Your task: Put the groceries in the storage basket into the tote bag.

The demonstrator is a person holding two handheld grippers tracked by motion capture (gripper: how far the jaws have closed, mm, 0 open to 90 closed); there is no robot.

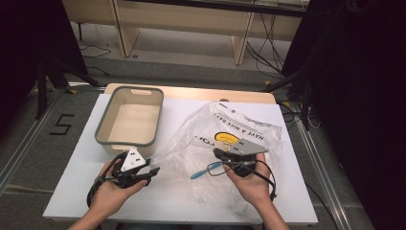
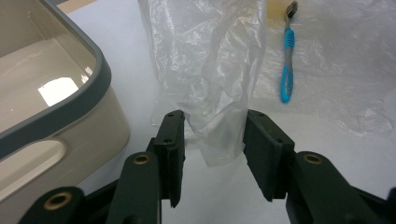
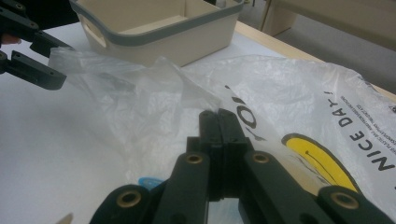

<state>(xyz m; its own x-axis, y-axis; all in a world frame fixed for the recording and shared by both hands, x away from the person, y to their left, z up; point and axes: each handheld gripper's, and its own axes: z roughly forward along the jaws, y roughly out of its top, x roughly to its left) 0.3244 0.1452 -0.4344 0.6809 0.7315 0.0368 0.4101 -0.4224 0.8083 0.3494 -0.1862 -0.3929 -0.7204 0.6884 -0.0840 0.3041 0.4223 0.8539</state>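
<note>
We had the plastic bag (image 1: 230, 143) spread across the right half of the table (image 1: 72, 201), its left handle strip reaching toward the left gripper (image 2: 212, 140) — jaws partly apart, the strip between them, whether pinched we could not tell. The right gripper (image 3: 218, 122) was clamped on the bag's near edge. The blue toothbrush (image 1: 206, 169) lay under the film between both hands, long axis left-right, nearer the right hand. Print read "HAVE A NICE DAY!".
</note>
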